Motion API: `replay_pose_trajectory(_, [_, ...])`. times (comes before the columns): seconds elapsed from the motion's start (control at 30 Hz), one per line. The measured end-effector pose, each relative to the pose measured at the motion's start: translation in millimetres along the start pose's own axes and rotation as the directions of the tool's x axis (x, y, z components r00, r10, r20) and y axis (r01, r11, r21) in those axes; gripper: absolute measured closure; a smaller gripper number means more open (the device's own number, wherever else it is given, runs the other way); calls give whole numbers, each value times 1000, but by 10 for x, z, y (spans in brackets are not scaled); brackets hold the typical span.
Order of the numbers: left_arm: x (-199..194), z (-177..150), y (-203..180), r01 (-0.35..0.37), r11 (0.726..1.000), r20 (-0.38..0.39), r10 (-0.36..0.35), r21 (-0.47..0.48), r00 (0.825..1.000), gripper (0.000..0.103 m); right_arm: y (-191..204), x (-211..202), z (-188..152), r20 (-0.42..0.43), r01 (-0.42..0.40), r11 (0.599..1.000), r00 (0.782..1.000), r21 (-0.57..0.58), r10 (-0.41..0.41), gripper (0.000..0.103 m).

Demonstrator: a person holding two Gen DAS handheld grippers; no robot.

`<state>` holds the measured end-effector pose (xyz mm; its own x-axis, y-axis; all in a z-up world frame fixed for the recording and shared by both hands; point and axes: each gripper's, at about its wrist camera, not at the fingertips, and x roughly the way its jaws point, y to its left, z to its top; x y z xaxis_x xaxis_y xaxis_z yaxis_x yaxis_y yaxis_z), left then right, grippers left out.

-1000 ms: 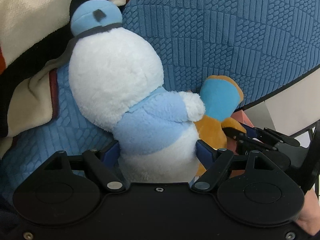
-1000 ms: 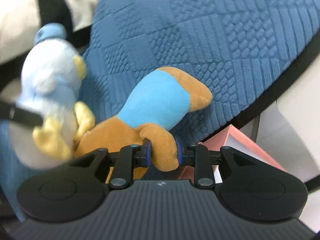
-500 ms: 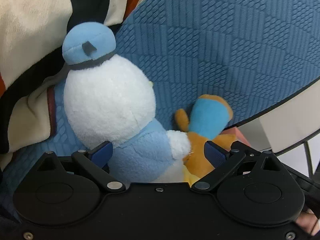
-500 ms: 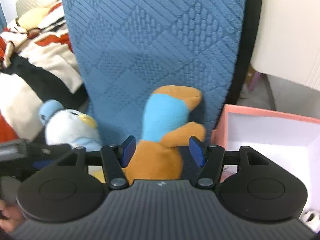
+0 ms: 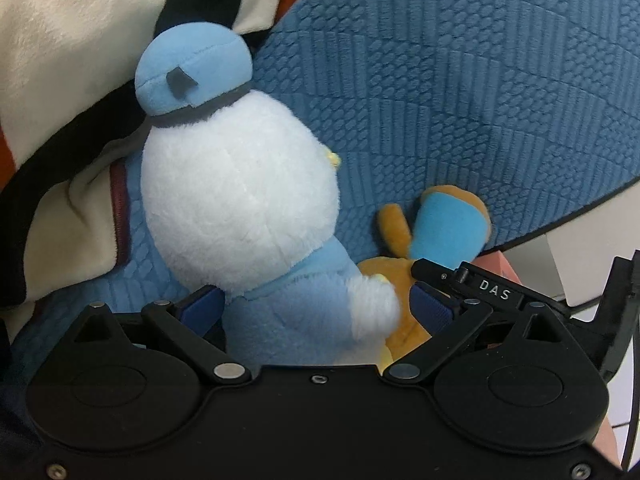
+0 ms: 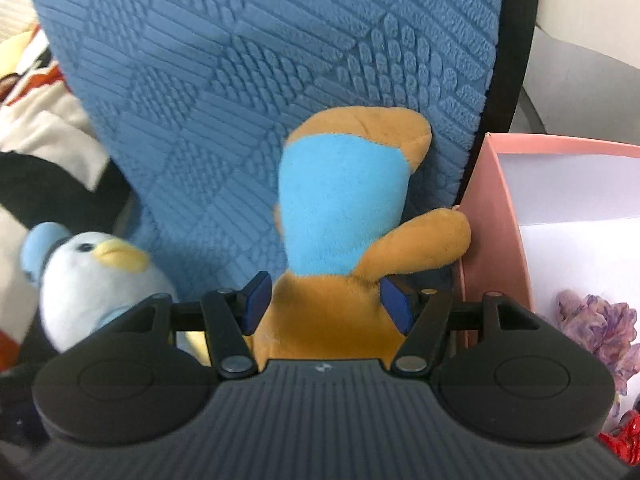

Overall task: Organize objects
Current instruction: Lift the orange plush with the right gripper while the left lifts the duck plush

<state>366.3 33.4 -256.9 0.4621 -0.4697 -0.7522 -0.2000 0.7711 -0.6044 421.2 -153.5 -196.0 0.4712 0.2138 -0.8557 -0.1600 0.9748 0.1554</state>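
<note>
The white-and-light-blue plush penguin with a blue cap (image 5: pixel 240 200) is seated against the blue quilted cushion (image 5: pixel 460 80), with the orange-and-blue plush toy (image 6: pixel 340 216) just to its right, also propped on that cushion. Both toys have been set down side by side: a second ago each was clamped, the penguin by its body and the orange toy by one limb, and half a second ago both pairs of fingers were already spread. The left gripper (image 5: pixel 316 308) is now parted, its blue pads standing on either side of the penguin's lower body with no visible squeeze on the pile. The right gripper (image 6: pixel 328 306) is likewise spread, its pads flanking the orange toy's body; whether they brush the fabric cannot be told. By this release, the placing of the two toys is judged complete, and what is called for next is probably a straight withdrawal, so that neither toy is tipped. To the far left a cream, black and orange striped blanket (image 5: pixel 60 80) is bunched. To the right, beyond the cushion's dark edge, a pink open box (image 6: pixel 500 208) holds a purple crinkled item (image 6: pixel 600 328).
</note>
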Motion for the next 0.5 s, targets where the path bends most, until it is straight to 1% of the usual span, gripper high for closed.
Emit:
replay_pose_trajectory(0.13, [51, 19, 33, -24, 1000, -10, 23, -21, 1000, 4, 14, 127, -1, -18, 34, 999, 999, 4, -34, 39])
replay_pose_trajectory(0.2, [69, 15, 44, -30, 999, -12, 30, -23, 999, 4, 62, 165, -6, -20, 47, 999, 999, -24, -47, 35])
replay_pose_trajectory(0.3, [83, -1, 49, -41, 999, -14, 40, -27, 999, 2, 167, 241, -19, -38, 70, 992, 996, -102, -75, 32])
replay_pose_trajectory(0.33, [87, -5, 49, -46, 999, -16, 45, -28, 999, 2, 178, 260, -19, -44, 73, 991, 996, -110, -78, 31])
replay_pose_trajectory(0.4, [90, -9, 54, -51, 998, -19, 51, -34, 999, 2, 208, 316, -7, -61, 77, 989, 995, -126, -85, 24])
replay_pose_trajectory(0.5, [102, -12, 72, -60, 997, -23, 59, -48, 998, 2, 232, 432, -38, -65, 85, 983, 993, -164, -97, 22])
